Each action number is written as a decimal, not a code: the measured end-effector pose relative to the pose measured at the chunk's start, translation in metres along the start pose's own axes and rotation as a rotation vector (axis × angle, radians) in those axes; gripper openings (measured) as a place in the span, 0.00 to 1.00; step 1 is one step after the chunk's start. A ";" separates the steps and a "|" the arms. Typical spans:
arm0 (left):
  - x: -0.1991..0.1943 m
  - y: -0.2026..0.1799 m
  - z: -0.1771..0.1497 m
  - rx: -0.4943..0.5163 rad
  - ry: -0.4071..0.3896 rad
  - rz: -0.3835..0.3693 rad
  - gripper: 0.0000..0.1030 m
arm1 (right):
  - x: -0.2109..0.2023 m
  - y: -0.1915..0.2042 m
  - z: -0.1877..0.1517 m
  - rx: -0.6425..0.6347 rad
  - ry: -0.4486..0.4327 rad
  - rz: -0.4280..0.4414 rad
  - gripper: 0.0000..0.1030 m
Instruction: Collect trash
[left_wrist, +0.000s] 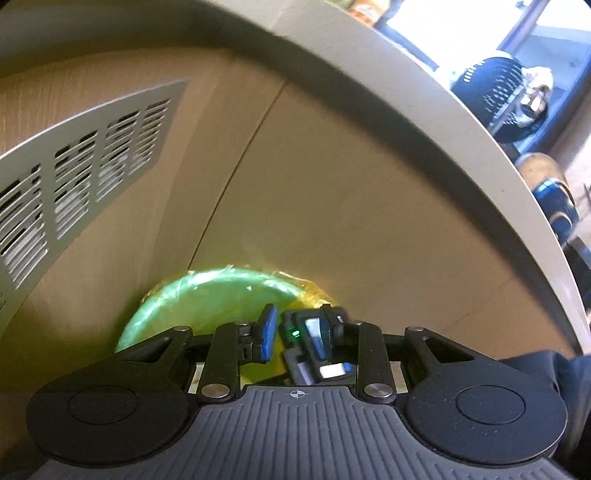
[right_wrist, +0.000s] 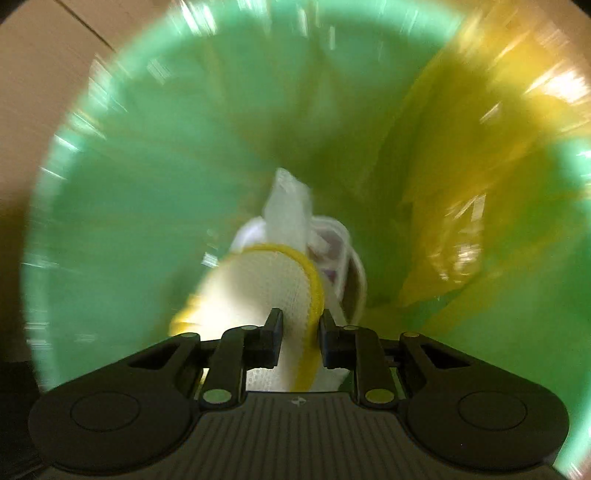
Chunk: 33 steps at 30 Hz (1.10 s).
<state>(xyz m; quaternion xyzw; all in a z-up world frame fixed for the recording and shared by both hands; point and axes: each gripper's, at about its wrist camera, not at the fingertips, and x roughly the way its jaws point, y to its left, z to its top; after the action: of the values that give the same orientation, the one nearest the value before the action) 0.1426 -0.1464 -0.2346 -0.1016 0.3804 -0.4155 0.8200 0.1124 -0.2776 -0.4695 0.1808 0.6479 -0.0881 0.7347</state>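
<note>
Right hand-held gripper pinching yellow-edged white mesh over green bin; left hand-held gripper spread, empty

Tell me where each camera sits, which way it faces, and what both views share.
Left wrist: on the left gripper, facing a beige cabinet panel; its own fingers show, with the right gripper's front end between them.
Right wrist: on the right gripper, looking down into the bin; its fingers hold a white mesh net with yellow rim.
Shared: the round green bin with yellow plastic liner.
</note>
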 end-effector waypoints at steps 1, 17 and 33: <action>0.002 -0.003 -0.001 0.019 0.007 -0.003 0.28 | 0.005 -0.003 -0.001 0.019 0.013 0.003 0.21; -0.008 -0.026 -0.031 0.320 0.046 0.122 0.28 | -0.047 -0.016 -0.006 0.156 0.049 -0.079 0.31; -0.175 -0.072 0.006 0.230 -0.343 0.143 0.28 | -0.296 -0.005 -0.066 0.191 -0.531 -0.002 0.31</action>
<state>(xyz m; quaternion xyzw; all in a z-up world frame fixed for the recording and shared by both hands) 0.0394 -0.0598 -0.1016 -0.0496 0.1915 -0.3736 0.9063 0.0068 -0.2879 -0.1854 0.2194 0.4215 -0.1937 0.8583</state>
